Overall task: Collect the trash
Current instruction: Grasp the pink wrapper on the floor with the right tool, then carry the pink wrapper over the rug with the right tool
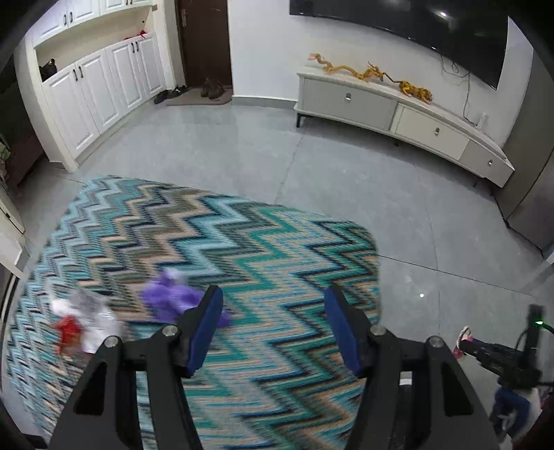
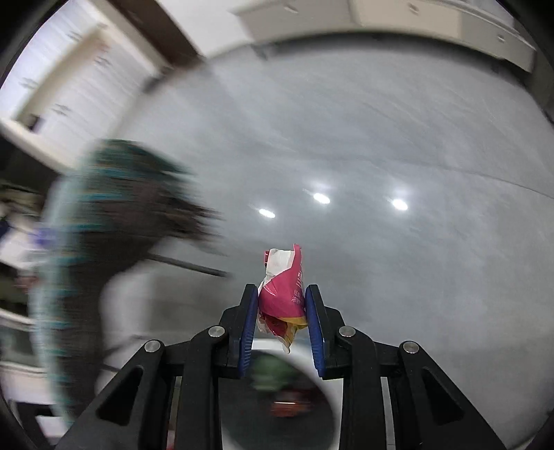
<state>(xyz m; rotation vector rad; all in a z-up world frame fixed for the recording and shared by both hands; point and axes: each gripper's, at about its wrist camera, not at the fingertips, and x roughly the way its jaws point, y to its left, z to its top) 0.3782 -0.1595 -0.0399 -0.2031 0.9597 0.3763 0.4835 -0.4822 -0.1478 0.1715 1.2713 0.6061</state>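
Note:
My right gripper [image 2: 282, 289] is shut on a crumpled pink and white wrapper [image 2: 282, 294], and it hangs above the grey floor. Just below the wrapper shows the rim of a round white bin [image 2: 270, 344] with blurred green and red things inside. My left gripper [image 1: 273, 294] stands open and empty over the zigzag rug [image 1: 242, 242]. On the rug to its left lie a crumpled purple piece [image 1: 169, 297] and a white and red wrapper [image 1: 83, 322]. The pink wrapper [image 1: 462, 341] and the right gripper's black body [image 1: 502, 356] also show at the lower right of the left wrist view.
A long low TV cabinet [image 1: 398, 110] runs along the far wall under a dark screen [image 1: 415, 27]. White cupboards [image 1: 97, 93] stand at the left. Shoes [image 1: 211, 88] lie by the brown door. Grey tiled floor [image 1: 346, 173] lies beyond the rug.

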